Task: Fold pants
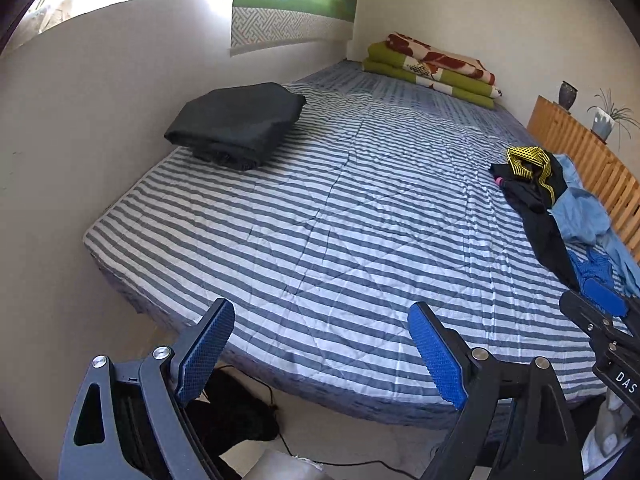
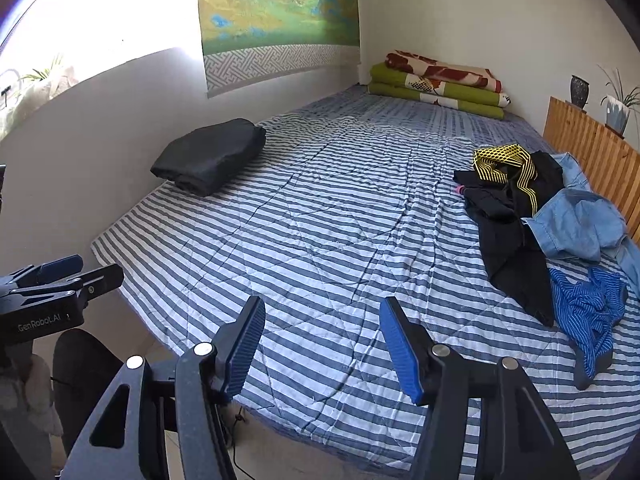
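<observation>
both grippers empty above the striped bed

left gripper (image 1: 322, 320), seen from its own wrist camera: jaws spread wide, nothing between the blue pads, hovering over the near edge of the bed (image 1: 320, 216). right gripper (image 2: 322, 320), seen from its own wrist camera: jaws likewise released and empty, over the near part of the striped cover. folded black pants (image 1: 236, 124) lie in a neat stack at the far left side of the bed, close to the white wall, well apart from both grippers. a loose heap of clothes (image 2: 536, 216) lies along the right side, beside the wooden slatted board (image 2: 600, 148); it includes a black garment with yellow patterned trim, a light blue denim piece and a blue striped piece. folded green and red blankets (image 2: 440, 84) rest at the far corner. a landscape hanging (image 2: 276, 12) covers the far wall.
</observation>
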`<state>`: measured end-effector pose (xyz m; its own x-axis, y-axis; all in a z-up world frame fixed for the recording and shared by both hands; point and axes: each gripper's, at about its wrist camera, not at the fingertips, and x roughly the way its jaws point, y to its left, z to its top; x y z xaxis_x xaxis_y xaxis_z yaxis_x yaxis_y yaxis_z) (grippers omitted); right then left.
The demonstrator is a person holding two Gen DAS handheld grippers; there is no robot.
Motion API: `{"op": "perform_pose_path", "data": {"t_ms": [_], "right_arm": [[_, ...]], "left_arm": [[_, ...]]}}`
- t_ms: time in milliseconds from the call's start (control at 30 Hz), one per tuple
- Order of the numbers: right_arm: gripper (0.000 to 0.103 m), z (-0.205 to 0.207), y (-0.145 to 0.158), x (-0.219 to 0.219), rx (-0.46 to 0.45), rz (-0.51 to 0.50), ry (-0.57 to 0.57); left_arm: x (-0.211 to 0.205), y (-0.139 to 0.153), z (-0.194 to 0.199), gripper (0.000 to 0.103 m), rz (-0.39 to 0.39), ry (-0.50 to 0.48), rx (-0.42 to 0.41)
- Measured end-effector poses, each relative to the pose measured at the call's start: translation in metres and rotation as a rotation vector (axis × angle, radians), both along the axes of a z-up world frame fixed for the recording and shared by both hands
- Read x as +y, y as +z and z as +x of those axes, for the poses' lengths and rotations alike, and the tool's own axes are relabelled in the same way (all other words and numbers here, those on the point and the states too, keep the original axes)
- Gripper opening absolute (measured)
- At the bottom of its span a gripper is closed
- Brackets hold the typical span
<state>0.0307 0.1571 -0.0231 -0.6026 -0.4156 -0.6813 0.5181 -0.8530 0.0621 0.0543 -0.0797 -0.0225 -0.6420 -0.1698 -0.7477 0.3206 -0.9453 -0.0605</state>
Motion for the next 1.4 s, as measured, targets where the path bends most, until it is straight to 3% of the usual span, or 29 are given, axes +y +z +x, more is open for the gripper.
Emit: {"op": "perform_pose_path", "data": {"t_ms": [400, 833, 1400], "right_arm": [[0.057, -0.011, -0.023, -0.017, -0.031, 0.041, -0.004], [0.057, -0.020, -0.032, -0.005, -0.045, 0.045, -0.045], [0.057, -0.018, -0.038, -0.011, -0.061, 0.055, -0.038]], "left_arm": [[-0.023, -0.017, -0.011, 0.091, 0.016, 0.014, -0.009], [-0.011, -0.023, -0.037, 0.091, -0.001, -0.029, -0.019], [-0.010, -0.030, -0.031, 0.091, 0.009, -0.023, -0.028]]}}
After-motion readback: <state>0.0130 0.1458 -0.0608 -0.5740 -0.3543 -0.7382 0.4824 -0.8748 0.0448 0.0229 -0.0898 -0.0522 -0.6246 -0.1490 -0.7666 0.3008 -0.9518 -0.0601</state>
